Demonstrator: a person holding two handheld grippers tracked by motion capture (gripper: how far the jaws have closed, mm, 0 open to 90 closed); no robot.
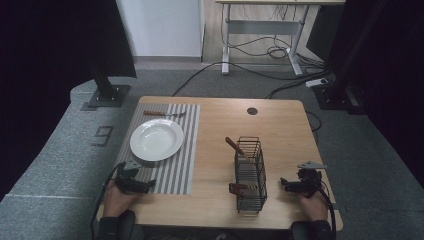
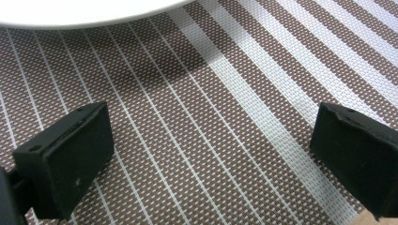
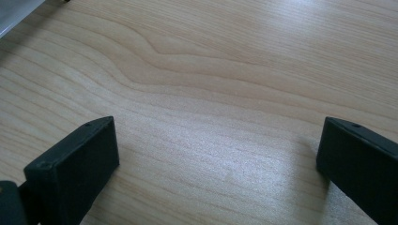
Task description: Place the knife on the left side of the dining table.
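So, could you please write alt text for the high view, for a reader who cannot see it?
A person's hands rest two open hand-held grippers, the left hand-held gripper and the right hand-held gripper, at the near edge of a wooden table. A white plate and a knife lie on a striped placemat; a black wire basket holds wooden-handled utensils.

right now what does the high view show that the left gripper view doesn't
High view alone: the wire basket holding wooden-handled utensils, a knife beyond the plate, the bare wooden table, and the right hand-held gripper. Left gripper view alone: the placemat's woven texture up close. Both share the white plate, striped placemat and open left hand-held gripper.
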